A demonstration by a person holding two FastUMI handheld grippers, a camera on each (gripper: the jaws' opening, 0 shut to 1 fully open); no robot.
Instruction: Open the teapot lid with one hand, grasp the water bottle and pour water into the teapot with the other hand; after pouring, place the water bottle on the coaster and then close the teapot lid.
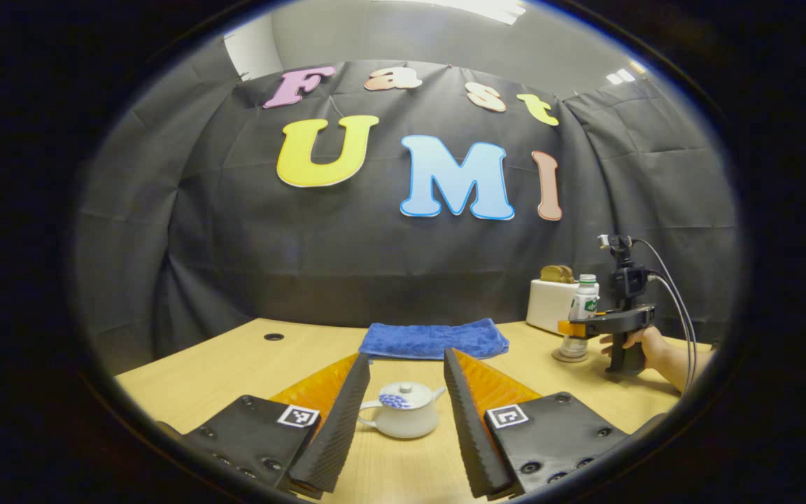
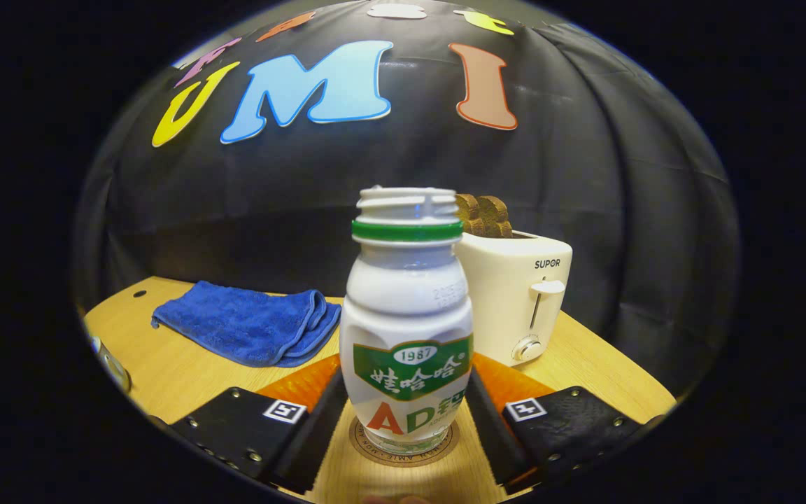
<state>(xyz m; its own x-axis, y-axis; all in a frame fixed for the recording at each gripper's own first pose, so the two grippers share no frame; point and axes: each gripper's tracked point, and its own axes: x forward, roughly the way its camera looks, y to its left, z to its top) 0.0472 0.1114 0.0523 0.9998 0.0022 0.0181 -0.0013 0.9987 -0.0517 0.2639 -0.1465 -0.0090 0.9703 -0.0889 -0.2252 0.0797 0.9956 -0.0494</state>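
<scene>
Left gripper hangs wide open around the teapot on the bench, lid on; it should descend and pinch the knob squarely. Right gripper flanks the bottle on its coaster, fingers seemingly touching it; whether it grips I cannot tell. Squeeze low, lift straight.

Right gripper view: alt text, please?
The right gripper closes around an uncapped water bottle standing on a coaster. Behind it are a toaster holding bread and a folded blue towel on the wooden table.
</scene>
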